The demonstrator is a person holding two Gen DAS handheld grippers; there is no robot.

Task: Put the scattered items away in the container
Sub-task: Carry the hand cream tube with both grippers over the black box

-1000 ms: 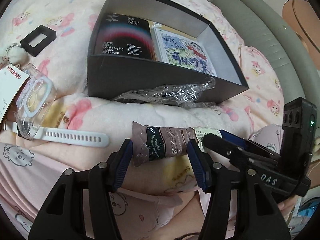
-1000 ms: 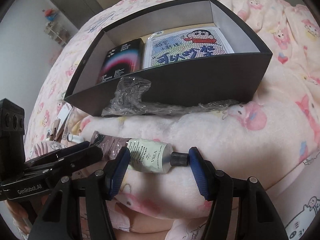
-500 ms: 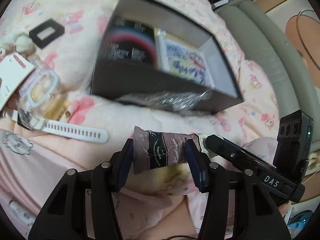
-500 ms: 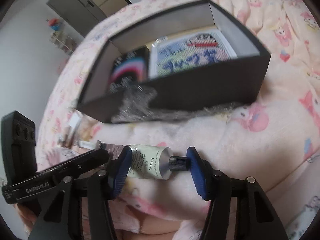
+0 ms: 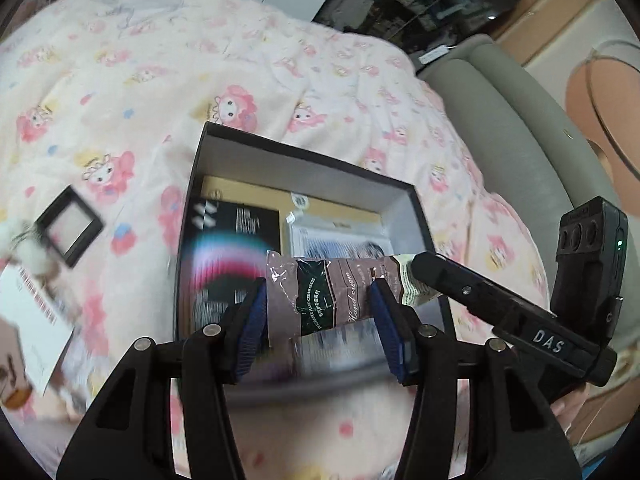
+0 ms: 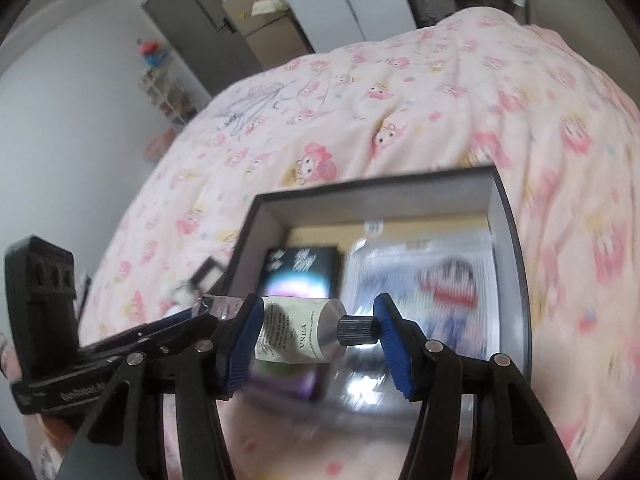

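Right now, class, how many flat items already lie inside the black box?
2 show: a dark screen-protector pack on the left, a cartoon picture pack on the right. The held tube may hide more.

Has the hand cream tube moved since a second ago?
Yes. The hand cream tube, held by both claws, rose off the blanket and now hangs over the black box.

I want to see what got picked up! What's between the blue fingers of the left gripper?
A hand cream tube, lying crosswise between the left gripper fingers above the black box. The left wrist view shows it.
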